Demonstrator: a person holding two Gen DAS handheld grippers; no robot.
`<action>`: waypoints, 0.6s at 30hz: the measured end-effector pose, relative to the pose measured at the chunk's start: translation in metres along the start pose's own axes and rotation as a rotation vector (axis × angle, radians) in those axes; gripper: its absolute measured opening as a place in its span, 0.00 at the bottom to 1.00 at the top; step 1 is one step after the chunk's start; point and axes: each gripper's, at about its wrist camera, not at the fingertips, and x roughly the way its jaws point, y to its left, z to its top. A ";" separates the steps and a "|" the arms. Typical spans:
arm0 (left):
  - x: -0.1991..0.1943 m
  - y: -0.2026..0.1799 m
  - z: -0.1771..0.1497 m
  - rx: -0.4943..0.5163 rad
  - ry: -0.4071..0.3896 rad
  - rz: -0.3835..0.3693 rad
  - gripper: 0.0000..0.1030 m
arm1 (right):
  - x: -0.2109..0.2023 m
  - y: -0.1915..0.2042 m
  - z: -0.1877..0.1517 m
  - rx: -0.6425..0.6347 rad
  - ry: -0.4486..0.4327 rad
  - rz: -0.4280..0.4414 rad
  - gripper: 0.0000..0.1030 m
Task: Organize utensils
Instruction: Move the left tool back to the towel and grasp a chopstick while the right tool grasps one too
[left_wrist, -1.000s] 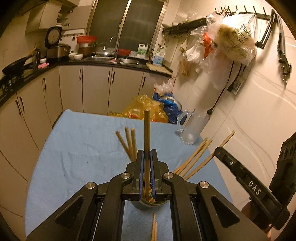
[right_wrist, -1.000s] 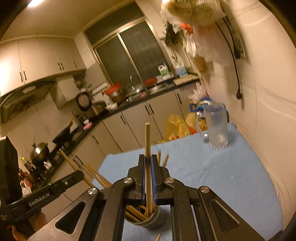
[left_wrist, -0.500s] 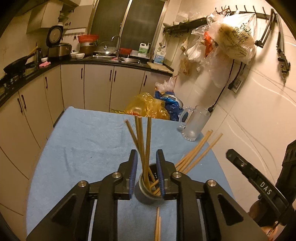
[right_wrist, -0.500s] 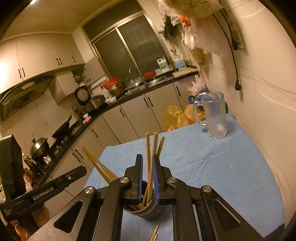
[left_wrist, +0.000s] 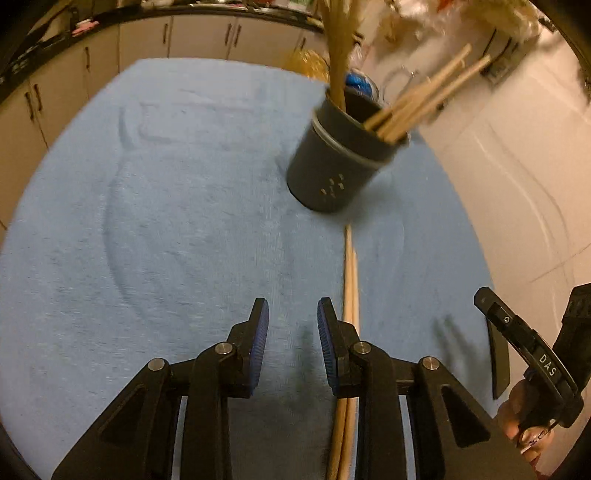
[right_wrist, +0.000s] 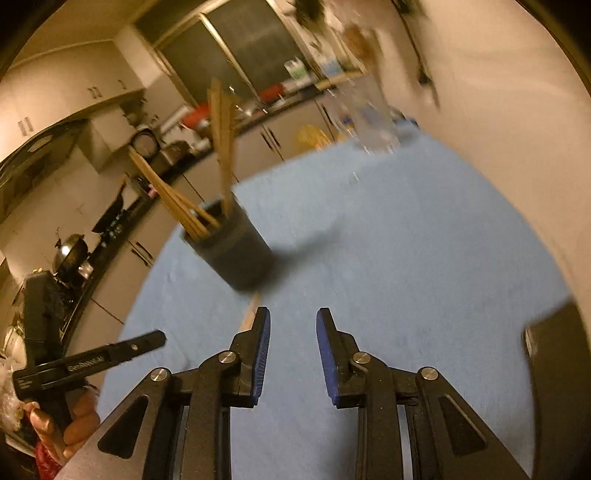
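A dark round cup (left_wrist: 338, 162) stands on the blue cloth (left_wrist: 166, 221) with several wooden chopsticks (left_wrist: 424, 99) leaning out of it. Two loose chopsticks (left_wrist: 350, 280) lie side by side on the cloth, running from the cup's foot back under my left gripper's right finger. My left gripper (left_wrist: 292, 314) hangs low over the cloth just left of them, its jaws opening with nothing between them. In the right wrist view the cup (right_wrist: 236, 251) sits ahead to the left, and my right gripper (right_wrist: 292, 321) is likewise opening and empty, a chopstick tip (right_wrist: 249, 314) showing by its left finger.
A clear glass mug (right_wrist: 373, 122) stands at the cloth's far end near the white wall (left_wrist: 517, 184). Kitchen cabinets (left_wrist: 147, 37) line the far side, with a stove and pans (right_wrist: 74, 251) to the left. Each view shows the other handheld gripper with a hand on it (left_wrist: 535, 365) (right_wrist: 74, 365).
Both grippers let go of the chopsticks they held over the cup, which now stand in it. Both have dropped toward the cloth, pulled back from the cup, and spread their jaws.
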 end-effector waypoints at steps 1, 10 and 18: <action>0.002 -0.003 0.001 0.006 0.007 0.001 0.25 | -0.001 -0.006 -0.002 0.015 0.001 -0.008 0.27; 0.047 -0.051 0.043 0.065 0.074 0.066 0.25 | -0.014 -0.019 0.002 0.038 -0.036 0.009 0.27; 0.078 -0.064 0.060 0.078 0.087 0.122 0.25 | -0.018 -0.028 0.003 0.056 -0.040 0.014 0.27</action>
